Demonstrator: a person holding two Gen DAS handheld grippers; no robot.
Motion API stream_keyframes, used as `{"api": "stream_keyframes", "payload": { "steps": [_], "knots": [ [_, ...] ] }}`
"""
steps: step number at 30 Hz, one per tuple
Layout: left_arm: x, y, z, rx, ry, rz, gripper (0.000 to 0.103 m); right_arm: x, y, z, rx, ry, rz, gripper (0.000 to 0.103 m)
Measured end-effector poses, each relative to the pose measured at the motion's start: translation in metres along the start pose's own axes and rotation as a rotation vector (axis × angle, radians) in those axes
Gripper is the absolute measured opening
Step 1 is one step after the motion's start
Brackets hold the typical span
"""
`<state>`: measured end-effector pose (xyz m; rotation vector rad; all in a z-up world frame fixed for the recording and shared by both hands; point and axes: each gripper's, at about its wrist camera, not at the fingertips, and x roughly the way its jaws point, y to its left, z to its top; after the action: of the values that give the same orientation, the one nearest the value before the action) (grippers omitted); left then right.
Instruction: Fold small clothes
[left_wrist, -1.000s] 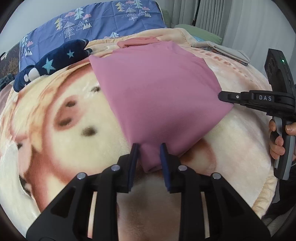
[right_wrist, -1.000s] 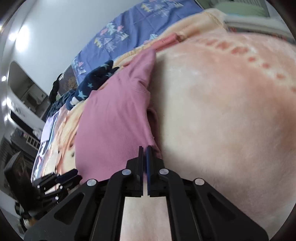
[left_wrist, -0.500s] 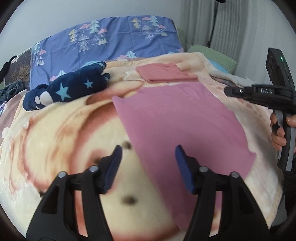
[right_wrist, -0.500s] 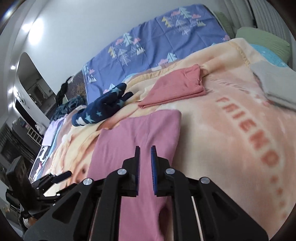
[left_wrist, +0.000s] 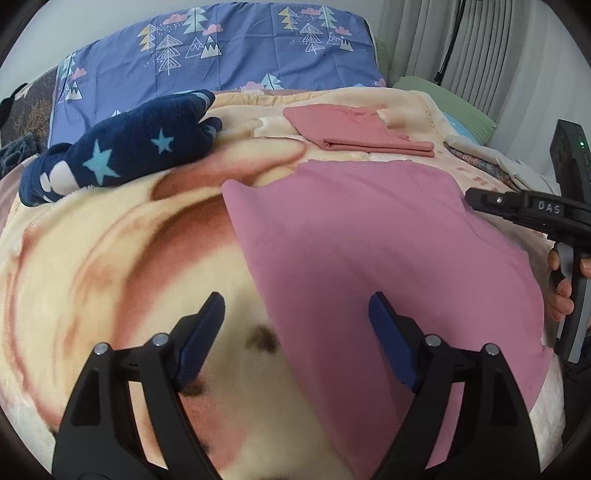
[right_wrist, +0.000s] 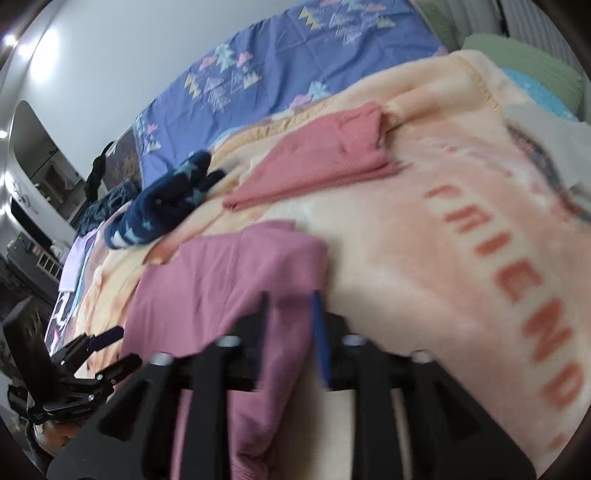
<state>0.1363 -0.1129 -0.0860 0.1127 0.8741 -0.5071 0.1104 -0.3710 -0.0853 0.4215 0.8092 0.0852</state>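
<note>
Two tools hang over a bed covered by a plush fleece blanket (left_wrist: 92, 258), cream and peach with a large brown-and-tan animal print; in the right wrist view it carries blocky orange letters along its right side. Beyond the blanket's far edge lies a smooth blue quilt (left_wrist: 221, 48) printed with small trees, mountains and clouds.

Spread flat on the blanket's right half, reaching its near edge, is the mauve-pink garment (left_wrist: 369, 258), a soft matte knit folded into a broad panel with a straight left edge; the right wrist view shows a stitched seam running down it and its near end rumpled. Toward the far edge a salmon-pink ribbed garment (left_wrist: 351, 129) lies folded in a neat flat rectangle, apart from the mauve one. Left of that, near the blanket's far left corner, sits a fuzzy navy piece (left_wrist: 122, 151) with pale blue stars, bunched into a long lump.

Left tool (left_wrist: 295, 332): its blue-padded fingers stand wide apart, holding nothing, straddling the mauve garment's left edge from above. Right tool (right_wrist: 291, 317): its fingers are parted by a moderate gap with no cloth pinched between them, poised over the garment's right portion; this view is motion-blurred. A person's fingers (left_wrist: 561, 299) wrap its grey handle.
</note>
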Motion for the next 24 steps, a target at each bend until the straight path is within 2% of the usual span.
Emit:
{"api": "stream_keyframes", "payload": {
  "steps": [3, 8, 9, 11, 12, 13, 14, 15, 17, 18, 20, 21, 22, 23, 24],
  "knots": [
    [0.004, 0.005, 0.003, -0.018, 0.006, -0.023, 0.085, 0.0, -0.007, 0.006, 0.018, -0.002, -0.01, 0.045],
    [0.017, 0.019, 0.016, -0.074, 0.021, -0.078, 0.086, 0.023, -0.011, 0.013, 0.038, 0.055, 0.044, 0.046],
    [0.021, 0.024, 0.021, -0.098, 0.018, -0.085, 0.086, 0.025, -0.008, 0.015, 0.026, 0.046, 0.045, 0.035],
    [0.029, 0.034, 0.031, -0.148, 0.009, -0.135, 0.082, 0.027, 0.002, 0.02, -0.019, 0.029, 0.064, 0.004],
    [0.03, 0.036, 0.034, -0.16, -0.001, -0.164, 0.075, 0.023, 0.009, 0.023, -0.044, 0.003, 0.048, 0.004],
    [0.03, 0.038, 0.037, -0.163, -0.011, -0.193, 0.032, 0.017, 0.016, 0.024, -0.072, -0.029, 0.056, 0.004],
    [0.028, 0.04, 0.041, -0.165, -0.023, -0.186, 0.007, 0.009, 0.023, 0.025, -0.103, -0.065, 0.073, 0.004],
    [0.023, 0.042, 0.043, -0.165, -0.044, -0.176, 0.006, -0.005, 0.031, 0.027, -0.133, -0.118, 0.1, 0.004],
    [0.011, 0.043, 0.043, -0.154, -0.109, -0.157, 0.005, -0.015, 0.033, 0.028, -0.143, -0.166, 0.123, 0.004],
    [0.009, 0.044, 0.042, -0.152, -0.127, -0.126, 0.005, -0.012, 0.031, 0.03, -0.141, -0.158, 0.104, 0.004],
    [0.019, 0.045, 0.041, -0.147, -0.1, -0.088, 0.007, 0.012, 0.022, 0.031, -0.139, -0.077, 0.044, 0.006],
    [0.029, 0.045, 0.039, -0.144, -0.065, -0.071, 0.009, 0.037, 0.012, 0.029, -0.128, 0.019, -0.006, 0.009],
    [0.035, 0.045, 0.038, -0.138, -0.045, -0.048, 0.021, 0.048, 0.006, 0.026, -0.106, 0.054, -0.024, 0.011],
    [0.036, 0.046, 0.034, -0.132, -0.038, -0.031, 0.034, 0.049, 0.002, 0.024, -0.083, 0.048, -0.01, 0.015],
    [0.033, 0.046, 0.032, -0.135, -0.053, -0.03, 0.04, 0.04, -0.002, 0.024, -0.057, 0.015, -0.01, 0.029]
  ]
}}
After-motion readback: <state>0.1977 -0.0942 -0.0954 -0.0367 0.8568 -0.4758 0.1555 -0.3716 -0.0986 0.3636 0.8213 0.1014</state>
